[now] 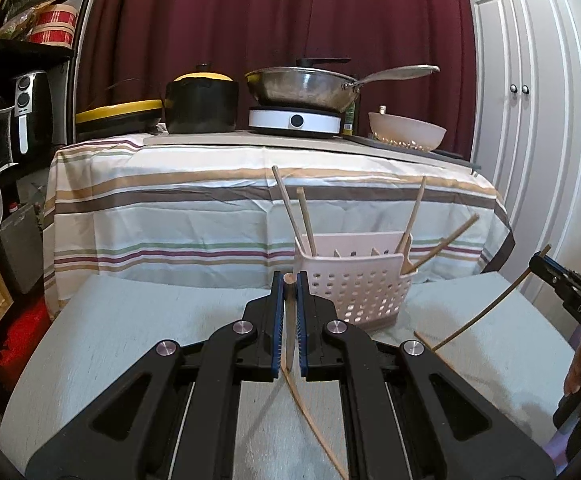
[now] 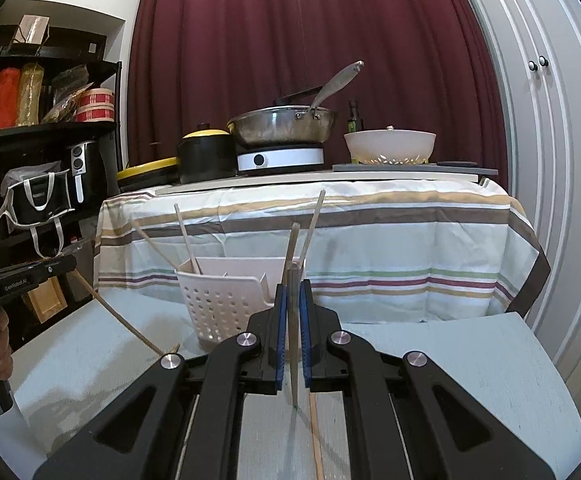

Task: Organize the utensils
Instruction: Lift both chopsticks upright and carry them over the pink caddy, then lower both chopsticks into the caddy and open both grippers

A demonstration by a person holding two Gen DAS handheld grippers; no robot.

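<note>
A white perforated utensil basket (image 1: 354, 284) stands on the pale table (image 1: 130, 320) and holds several wooden chopsticks (image 1: 286, 204). It also shows in the right wrist view (image 2: 222, 300). My left gripper (image 1: 289, 280) is shut on a wooden chopstick (image 1: 310, 416), just left of the basket. My right gripper (image 2: 292, 284) is shut on another wooden chopstick (image 2: 292, 344), close to the basket's right end. The right gripper (image 1: 546, 266) with its chopstick (image 1: 486, 308) shows at the right of the left wrist view. The left gripper (image 2: 60, 266) with its chopstick (image 2: 126, 320) shows at the left of the right wrist view.
Behind stands a table with a striped cloth (image 1: 194, 200) bearing a black pot (image 1: 201, 100), a wok (image 1: 302, 84) on an induction plate, and a white colander (image 1: 408, 130). A black shelf (image 2: 50, 128) with an air fryer is at left. White cabinet doors (image 2: 550, 120) are at right.
</note>
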